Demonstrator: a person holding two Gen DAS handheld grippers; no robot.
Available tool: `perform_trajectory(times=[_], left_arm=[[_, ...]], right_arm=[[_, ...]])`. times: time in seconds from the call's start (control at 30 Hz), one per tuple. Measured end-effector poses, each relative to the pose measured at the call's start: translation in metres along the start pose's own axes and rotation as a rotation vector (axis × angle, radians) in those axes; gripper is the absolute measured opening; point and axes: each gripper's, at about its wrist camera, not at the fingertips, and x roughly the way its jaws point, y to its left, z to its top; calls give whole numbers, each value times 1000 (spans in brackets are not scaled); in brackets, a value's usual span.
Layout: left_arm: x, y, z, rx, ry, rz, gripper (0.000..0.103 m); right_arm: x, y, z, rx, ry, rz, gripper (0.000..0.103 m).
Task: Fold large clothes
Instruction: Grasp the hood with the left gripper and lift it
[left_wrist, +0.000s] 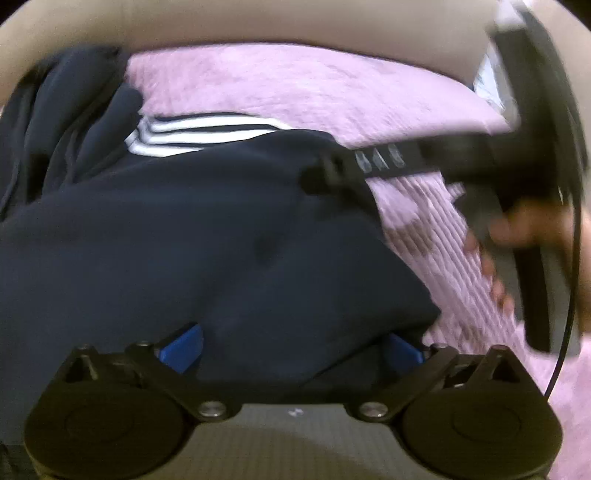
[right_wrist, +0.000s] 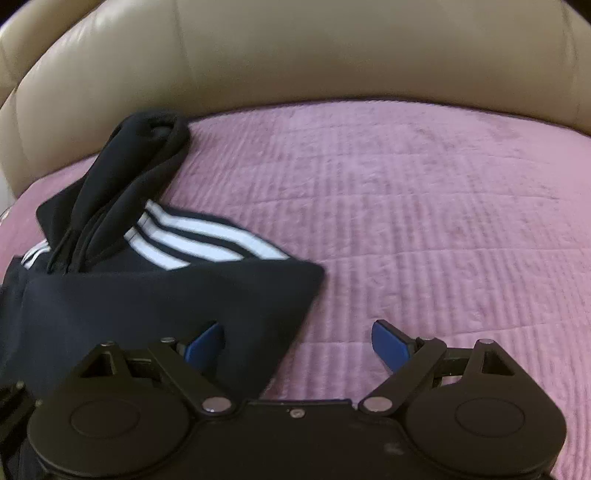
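The right gripper (right_wrist: 295, 343) stood wide apart, empty, over the near corner of the dark striped garment (right_wrist: 166, 295) lying on the pink quilt (right_wrist: 424, 221). The left gripper (left_wrist: 291, 347) had cloth bunched between its pads (whether clamped, I could not tell). Soft, limp, fairly thick fabric; best pinched at corners or hems.

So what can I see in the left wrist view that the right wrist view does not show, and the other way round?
Only the left wrist view shows the right tongs from outside and the hand holding them, plus dark cloth lying between the left tongs. Only the right wrist view shows the right tongs open over the cover, empty. Both show the navy garment with white stripes, the pink quilted cover and the beige cushion.
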Motion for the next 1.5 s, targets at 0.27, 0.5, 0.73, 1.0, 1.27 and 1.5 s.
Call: perform_trajectory(times=[0.27, 0.5, 0.73, 1.0, 1.27, 1.5], left_arm=[[-40, 12, -31, -15, -21, -97, 103], [-82, 70, -35, -153, -49, -54, 103], [-85, 133, -32, -312, -105, 17, 103], [-88, 190, -13, -393, -132, -9, 103], [-104, 266, 74, -441, -308, 3, 103], [-37, 339, 177, -437, -282, 95, 103]], right_arm=[[-34, 25, -48, -179, 142, 78, 103], [-66, 31, -51, -165, 89, -24, 103], [-34, 60, -74, -378, 238, -76, 103], [-82, 92, -24, -286, 63, -24, 103], [-10, 208, -11, -532, 70, 174, 103], [61, 242, 0, -485, 245, 63, 103]])
